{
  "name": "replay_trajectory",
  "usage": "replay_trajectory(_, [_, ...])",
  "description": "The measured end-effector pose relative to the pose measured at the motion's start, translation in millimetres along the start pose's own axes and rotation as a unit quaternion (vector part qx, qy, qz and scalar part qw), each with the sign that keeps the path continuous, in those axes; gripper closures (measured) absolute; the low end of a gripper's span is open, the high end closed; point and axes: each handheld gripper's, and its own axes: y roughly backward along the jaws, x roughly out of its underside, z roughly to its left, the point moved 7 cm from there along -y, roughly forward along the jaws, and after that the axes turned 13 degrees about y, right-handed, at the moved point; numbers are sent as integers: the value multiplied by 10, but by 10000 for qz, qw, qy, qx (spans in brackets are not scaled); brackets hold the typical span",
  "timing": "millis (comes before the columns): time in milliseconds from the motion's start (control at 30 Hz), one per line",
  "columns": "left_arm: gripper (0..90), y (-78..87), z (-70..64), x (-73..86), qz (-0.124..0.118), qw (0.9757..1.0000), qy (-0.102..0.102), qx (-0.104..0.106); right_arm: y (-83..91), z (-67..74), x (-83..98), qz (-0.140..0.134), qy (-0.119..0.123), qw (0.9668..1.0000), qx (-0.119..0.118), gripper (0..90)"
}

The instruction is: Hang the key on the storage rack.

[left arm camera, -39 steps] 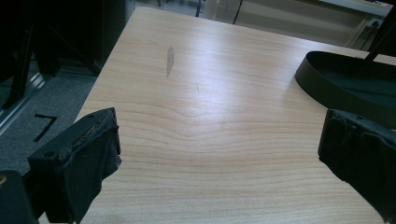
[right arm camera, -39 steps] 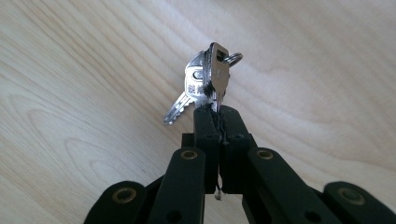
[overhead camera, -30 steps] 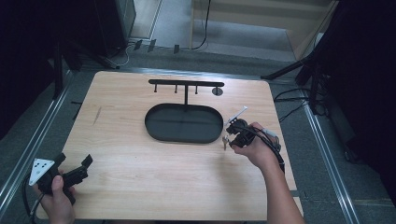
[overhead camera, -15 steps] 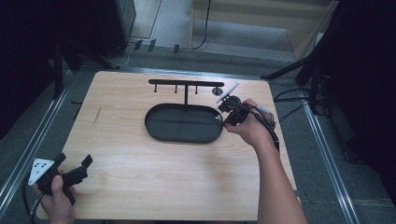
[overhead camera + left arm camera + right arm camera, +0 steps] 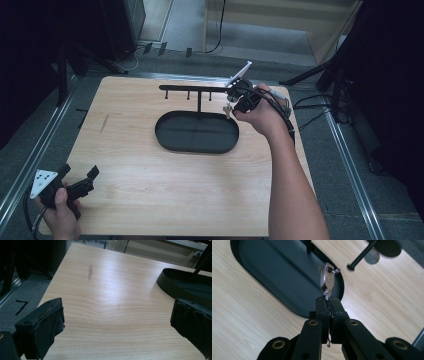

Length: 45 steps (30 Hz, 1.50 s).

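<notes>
1. A silver key [image 5: 327, 280] stood pinched blade-down between the pressed-together jaws of the right claw [image 5: 329, 301], its head and a small ring pointing up and away.
2. From above, the right claw [image 5: 235, 102] was held in the person's right hand [image 5: 262, 112] by the right end of a black rack [image 5: 200, 90] with short pegs, the key [image 5: 228, 110] hanging just over the rim of the black oval tray [image 5: 197, 147].
3. The rack's post rose from that tray, which sat on the far middle of the wooden table [image 5: 150, 200].
4. The left claw [image 5: 85, 181] rested at the table's near left corner in the left hand [image 5: 60, 212], jaws spread wide with nothing between them.
5. In the left gripper view, the tray's edge [image 5: 172, 286] lay well ahead to the right.
</notes>
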Motion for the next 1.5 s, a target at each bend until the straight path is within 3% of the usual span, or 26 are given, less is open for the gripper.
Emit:
replay_trajectory(133, [0, 0, 3, -1, 1, 10000, 16, 3, 62, -54, -103, -61, -17, 9999, 103, 881])
replay_trajectory(367, [0, 2, 6, 0, 16, 10000, 22, 15, 53, -150, -115, -93, -127, 9993, 327, 881])
replay_trajectory(833, [0, -1, 9, -1, 26, 10000, 58, 20, 62, -242, -2, -13, -271, 9990, 342, 879])
replay_trajectory(1200, [0, -2, 7, 0, 31, 10000, 52, 38, -99, -277, 87, -29, -413, 9986, 342, 879])
replay_trajectory(1433, [0, 0, 7, 1, 38, 10000, 33, 37, -175, -314, 123, -148, -649, 9968, 440, 871])
replay_trajectory(1500, [0, -1, 8, 1, 40, 10000, 42, 38, -207, -315, 137, -111, -788, 9958, 453, 816])
